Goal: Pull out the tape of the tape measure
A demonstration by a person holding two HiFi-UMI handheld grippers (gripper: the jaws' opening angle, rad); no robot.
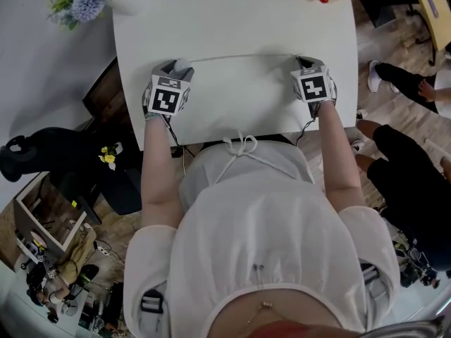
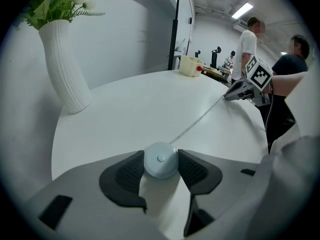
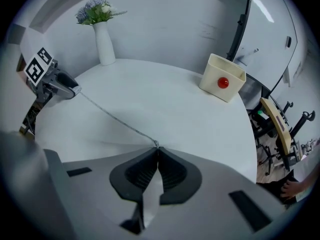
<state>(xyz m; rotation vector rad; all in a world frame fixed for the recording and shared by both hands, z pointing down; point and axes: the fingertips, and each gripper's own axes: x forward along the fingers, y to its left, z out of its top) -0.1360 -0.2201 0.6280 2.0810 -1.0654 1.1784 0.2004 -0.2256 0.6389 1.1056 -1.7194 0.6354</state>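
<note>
Head view: tape links left tongs, right tongs.

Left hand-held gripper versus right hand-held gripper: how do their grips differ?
Left hand-held gripper: jaws apart, pressed on the round tape measure case; right hand-held gripper: jaws shut on the end of the thin tape. The left sits nearer the vase, the right nearer the cream box. Both hold one tape stretched between them.
</note>
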